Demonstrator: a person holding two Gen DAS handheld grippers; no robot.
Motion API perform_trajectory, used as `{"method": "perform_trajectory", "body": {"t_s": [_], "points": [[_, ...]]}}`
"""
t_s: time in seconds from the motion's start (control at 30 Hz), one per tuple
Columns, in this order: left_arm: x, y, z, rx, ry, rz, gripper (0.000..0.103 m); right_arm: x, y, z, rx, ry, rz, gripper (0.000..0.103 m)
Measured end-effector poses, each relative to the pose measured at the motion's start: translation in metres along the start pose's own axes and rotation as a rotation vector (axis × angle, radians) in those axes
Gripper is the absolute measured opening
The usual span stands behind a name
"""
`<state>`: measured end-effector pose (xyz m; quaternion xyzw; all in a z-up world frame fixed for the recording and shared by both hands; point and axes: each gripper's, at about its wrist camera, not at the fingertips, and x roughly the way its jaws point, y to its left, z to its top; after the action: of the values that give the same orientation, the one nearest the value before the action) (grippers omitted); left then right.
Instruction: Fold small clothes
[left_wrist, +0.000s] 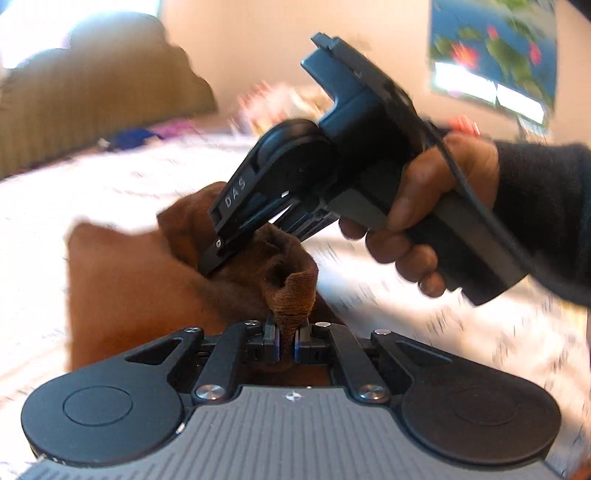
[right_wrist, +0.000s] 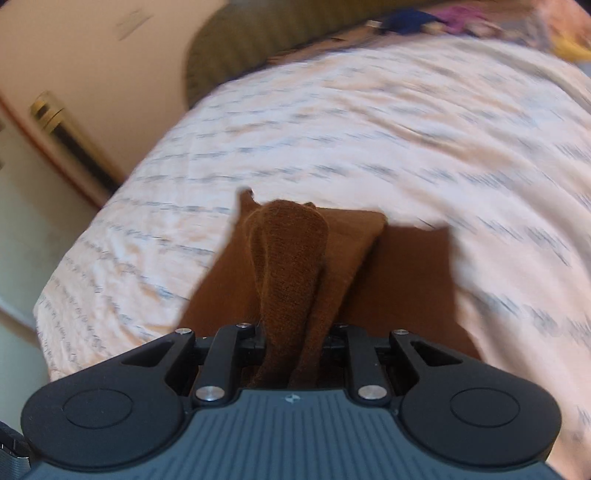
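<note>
Both grippers are clamped on one brown cloth (right_wrist: 291, 266) that lies partly on the bed (right_wrist: 369, 110), near its edge and well short of the pillow (right_wrist: 236, 48). The left gripper (left_wrist: 286, 341) pinches a bunched corner of it. The right gripper (left_wrist: 221, 258), in the person's hand (left_wrist: 417, 214), bites a fold just beyond that corner. To fold well, I would carry the two pinched edges together at one height, keep the cloth taut between them, lay it flat on the bed, and only then let go. Counted: one brown cloth, two grippers, one hand in view, one pillow; the blurred bits by the pillow I cannot count.
</note>
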<state>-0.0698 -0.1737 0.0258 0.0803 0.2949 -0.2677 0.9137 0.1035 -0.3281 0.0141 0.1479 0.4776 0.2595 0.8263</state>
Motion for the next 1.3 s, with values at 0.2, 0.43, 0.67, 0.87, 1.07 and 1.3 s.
{"method": "perform_trajectory", "body": {"t_s": [0.2,0.43,0.67,0.87,1.07,1.3], "points": [[0.006,0.003,-0.012,0.058,0.032,-0.013,0.009,-0.005,-0.051,-0.025,0.255,-0.081,0.187,0.027],[-0.057,0.016,-0.014,0.024,-0.082,-0.121,0.069,-0.035,-0.061,-0.010,0.231,-0.234,0.155,0.041],[-0.077,0.028,-0.050,0.124,-0.038,0.105,0.066,-0.016,-0.056,-0.003,0.205,-0.189,0.151,0.041],[-0.082,0.046,-0.057,0.009,-0.001,0.188,0.052,-0.011,-0.042,-0.004,0.152,-0.180,0.140,0.040],[-0.072,0.041,-0.051,0.081,-0.049,0.255,0.051,-0.011,-0.039,-0.002,0.158,-0.169,0.116,0.039],[-0.092,0.065,-0.053,0.095,-0.074,0.258,0.014,-0.024,-0.040,-0.001,0.219,-0.175,0.108,0.013]]}}
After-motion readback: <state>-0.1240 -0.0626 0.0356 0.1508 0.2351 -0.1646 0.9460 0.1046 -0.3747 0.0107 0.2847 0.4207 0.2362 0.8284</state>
